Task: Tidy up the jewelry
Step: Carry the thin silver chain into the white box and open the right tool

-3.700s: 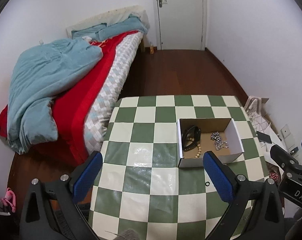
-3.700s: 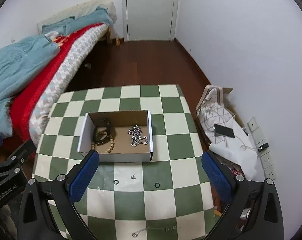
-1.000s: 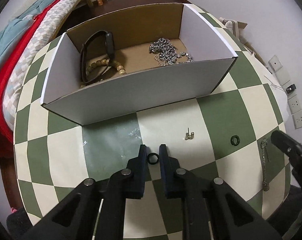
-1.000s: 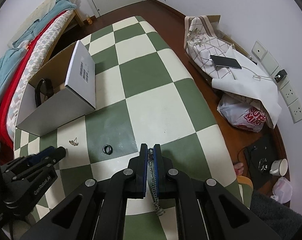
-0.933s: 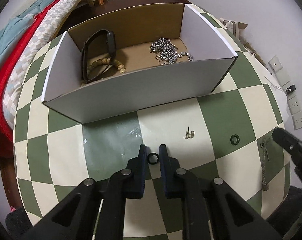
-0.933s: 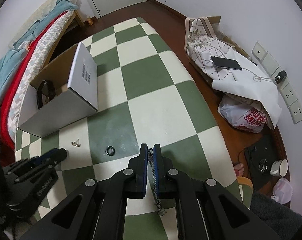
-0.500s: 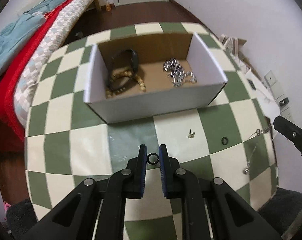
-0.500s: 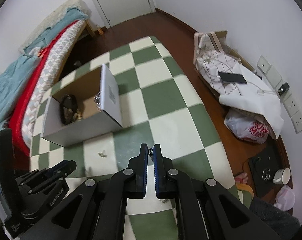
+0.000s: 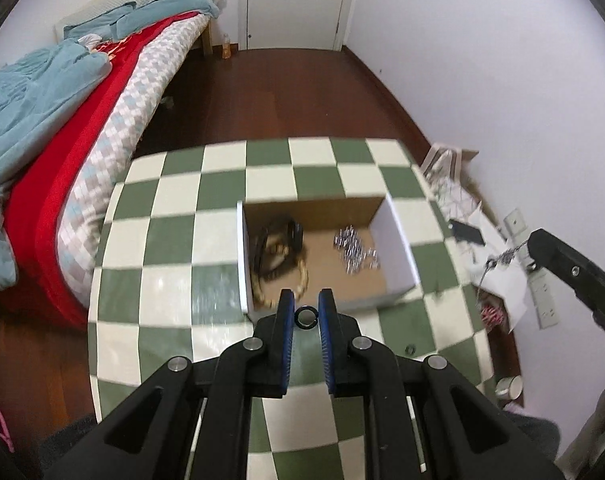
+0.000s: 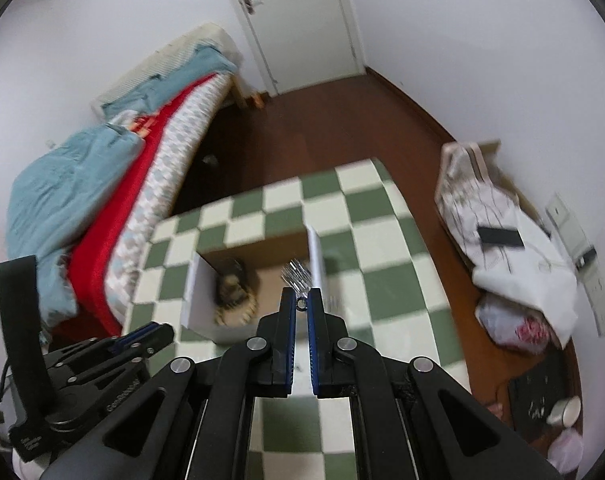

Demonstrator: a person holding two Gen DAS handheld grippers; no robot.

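Here the checkered green-and-cream table point(image 9: 174, 208) fills the middle of both views, and on it stands the open cardboard box point(image 9: 398, 248), white outside and brown inside. The step in hand, as I judge it, is carrying two pieces over to that box, and doing it well means bringing each gripper above the open top before letting go, low enough that nothing bounces out, and one at a time so the two tools do not knock together over so small an opening. The left gripper point(image 9: 305, 312) is pinching a small dark ring point(image 9: 305, 317) between its blue pads, held in the air just short of the box's near wall. The right gripper point(image 10: 301, 305) is pressed almost together on a thin silver chain point(image 9: 498, 262); the left view shows the chain dangling from its tip off to the right of the box, so it should be lowered slowly to let the loose end coil inside. The box holds a black band point(image 9: 292, 236) and a string of tan beads point(image 9: 298, 280) on its left side and a heap of silver chain links point(image 9: 354, 250) on its right. Another small ring point(image 9: 409, 349) lies on the table, near its right edge.
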